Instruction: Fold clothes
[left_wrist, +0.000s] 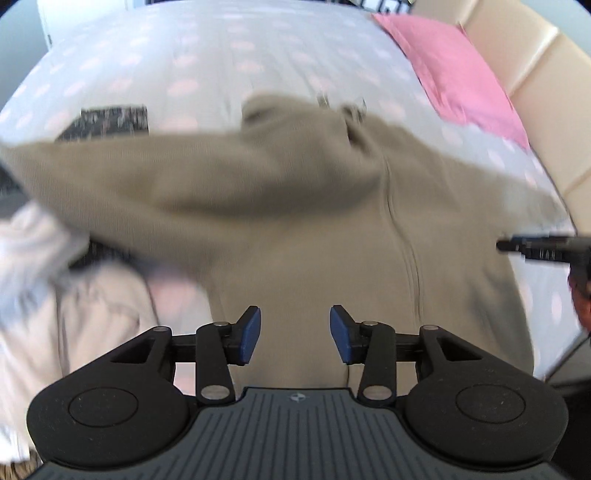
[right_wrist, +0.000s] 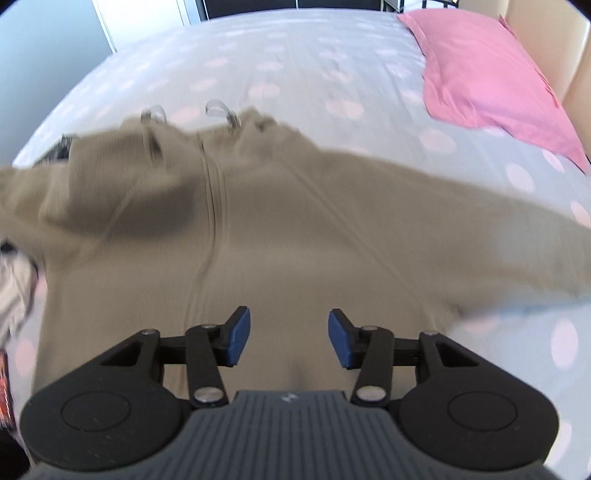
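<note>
A tan hoodie (left_wrist: 295, 206) is lying spread out on the bed (left_wrist: 207, 66), with its zipper (left_wrist: 402, 229) running down the front and its sleeves reaching out to both sides. It is looking blurry in both views. The bed is wearing a white sheet with pale pink dots.

The left gripper (left_wrist: 295, 334) is hanging over the bottom part of the hoodie. Its two blue pads (left_wrist: 251, 334) are standing wide apart, and it is holding nothing. The right gripper (right_wrist: 289, 338) is also hanging over the lower part of the hoodie, to the right of the zipper. Its blue pads (right_wrist: 238, 338) are wide apart too, and nothing is sitting between them.

A pink pillow (right_wrist: 491, 70) is lying at the far right of the bed, near a cream headboard (left_wrist: 532, 70). Other light clothes (left_wrist: 74, 280) are lying in a pile at the left, partly under one sleeve. A dark folded thing (left_wrist: 107, 122) is sitting on the bed behind the left sleeve. The hoodie's two cord ends (right_wrist: 184, 110) are poking out at its top edge.
</note>
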